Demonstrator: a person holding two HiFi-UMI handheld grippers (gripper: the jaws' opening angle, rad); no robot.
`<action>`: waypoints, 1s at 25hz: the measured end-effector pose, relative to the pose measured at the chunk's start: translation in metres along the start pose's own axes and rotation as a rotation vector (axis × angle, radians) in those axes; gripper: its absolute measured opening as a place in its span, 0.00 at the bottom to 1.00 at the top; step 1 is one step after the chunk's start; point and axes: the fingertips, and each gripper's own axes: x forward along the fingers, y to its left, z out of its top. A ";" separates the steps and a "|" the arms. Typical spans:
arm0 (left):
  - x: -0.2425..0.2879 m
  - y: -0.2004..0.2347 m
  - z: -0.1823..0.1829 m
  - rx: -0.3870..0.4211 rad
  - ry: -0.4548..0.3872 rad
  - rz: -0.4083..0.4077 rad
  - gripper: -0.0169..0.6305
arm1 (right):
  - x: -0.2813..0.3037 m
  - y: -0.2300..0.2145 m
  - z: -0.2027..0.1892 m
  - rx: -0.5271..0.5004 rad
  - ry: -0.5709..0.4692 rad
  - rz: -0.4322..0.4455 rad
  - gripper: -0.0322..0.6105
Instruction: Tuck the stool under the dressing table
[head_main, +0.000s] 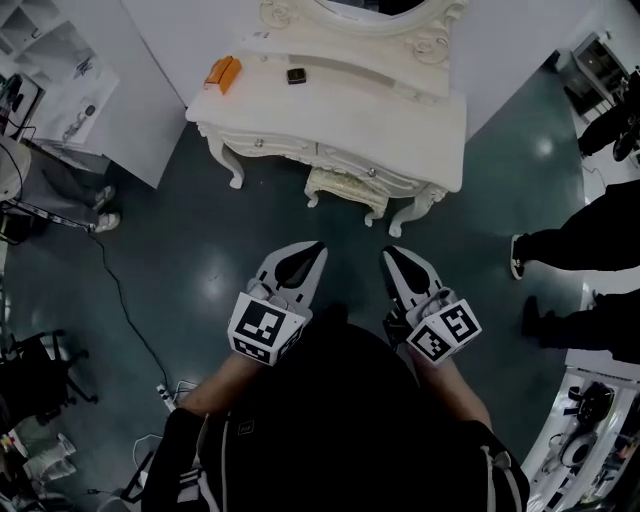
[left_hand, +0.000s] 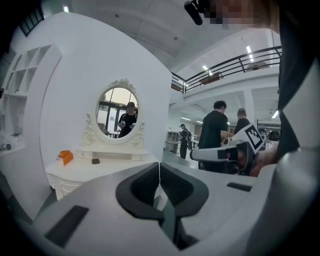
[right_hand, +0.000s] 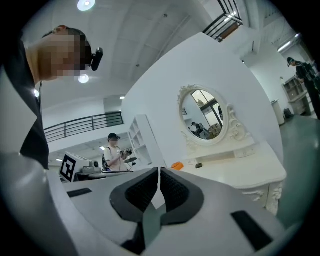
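The white dressing table (head_main: 420, 120) stands against the wall with an oval mirror (head_main: 365, 10) on it. The cream stool (head_main: 346, 190) sits mostly under the table's front, its seat edge and legs showing. My left gripper (head_main: 318, 248) and right gripper (head_main: 388, 256) hang side by side over the dark floor in front of the stool, apart from it. Both are shut with nothing between the jaws. The left gripper view shows the table (left_hand: 85, 172) and mirror (left_hand: 117, 111) over its shut jaws; the right gripper view shows the table (right_hand: 240, 172) likewise.
An orange box (head_main: 222, 73) and a small dark item (head_main: 296, 75) lie on the tabletop. A person's legs (head_main: 575, 245) stand at the right. A cable (head_main: 120, 290) trails on the floor at the left, beside white shelving (head_main: 60, 70). Equipment (head_main: 590, 410) sits at the lower right.
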 end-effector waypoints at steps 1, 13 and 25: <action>-0.005 0.004 0.001 0.004 -0.001 0.004 0.04 | 0.004 0.008 -0.002 0.012 0.002 0.006 0.10; -0.056 0.075 0.019 0.004 -0.013 -0.017 0.04 | 0.063 0.088 0.017 -0.136 -0.027 -0.015 0.08; -0.047 0.085 0.033 0.022 -0.015 -0.075 0.04 | 0.060 0.082 0.024 -0.197 -0.026 -0.102 0.08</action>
